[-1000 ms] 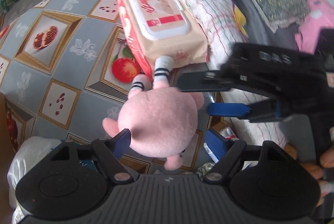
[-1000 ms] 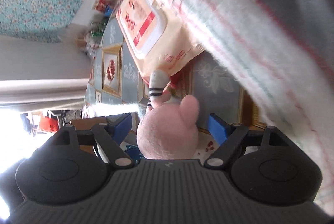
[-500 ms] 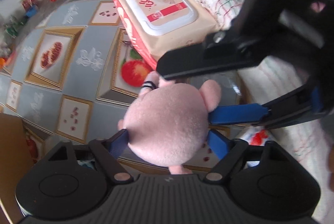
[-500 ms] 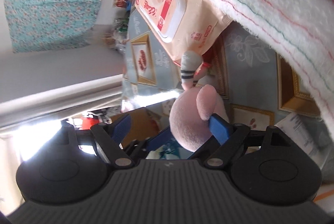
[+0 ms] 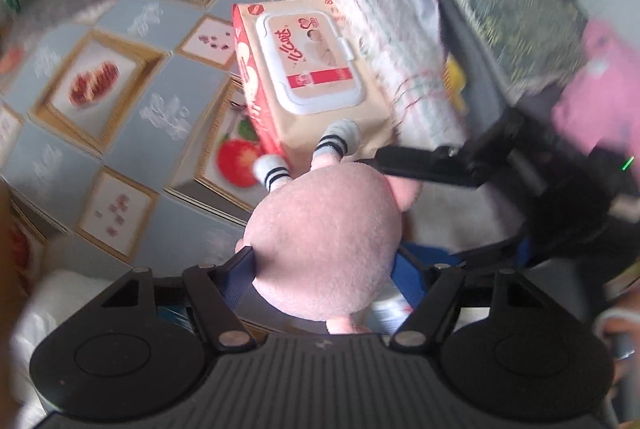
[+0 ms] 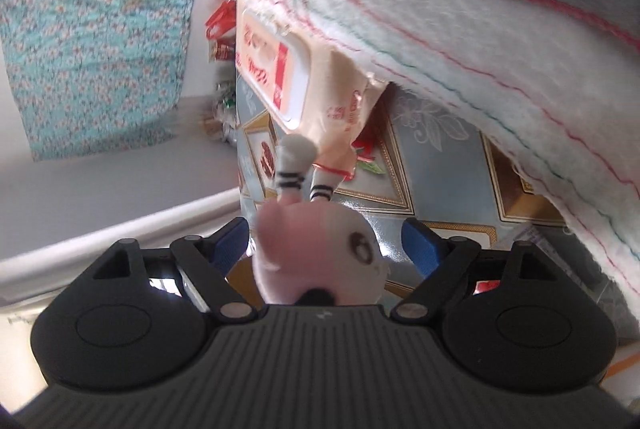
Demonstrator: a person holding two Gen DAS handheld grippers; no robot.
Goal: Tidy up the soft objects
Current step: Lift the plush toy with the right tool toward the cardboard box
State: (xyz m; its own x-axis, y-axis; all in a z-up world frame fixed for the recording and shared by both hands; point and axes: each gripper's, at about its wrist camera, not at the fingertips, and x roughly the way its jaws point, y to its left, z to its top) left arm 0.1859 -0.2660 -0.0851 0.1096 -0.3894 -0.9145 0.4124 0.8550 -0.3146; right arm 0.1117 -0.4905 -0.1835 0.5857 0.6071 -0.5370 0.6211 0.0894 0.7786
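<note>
Soft, matt, short-napped pink plush on the toy, with ribbed knit cloth at its striped socks. Glossy plastic film and a smooth hard lid on the wipes pack; shiny printed oilcloth over the counter. Fuzzy, rough-napped cloth on the blanket; matt black ribbed plastic on the left tool.

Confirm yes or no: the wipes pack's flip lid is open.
No. The white flip lid sits flat and closed on the wipes pack in the left wrist view.

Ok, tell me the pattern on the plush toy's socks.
White with black stripes on the plush toy's socks, clearest in the left wrist view.
</note>
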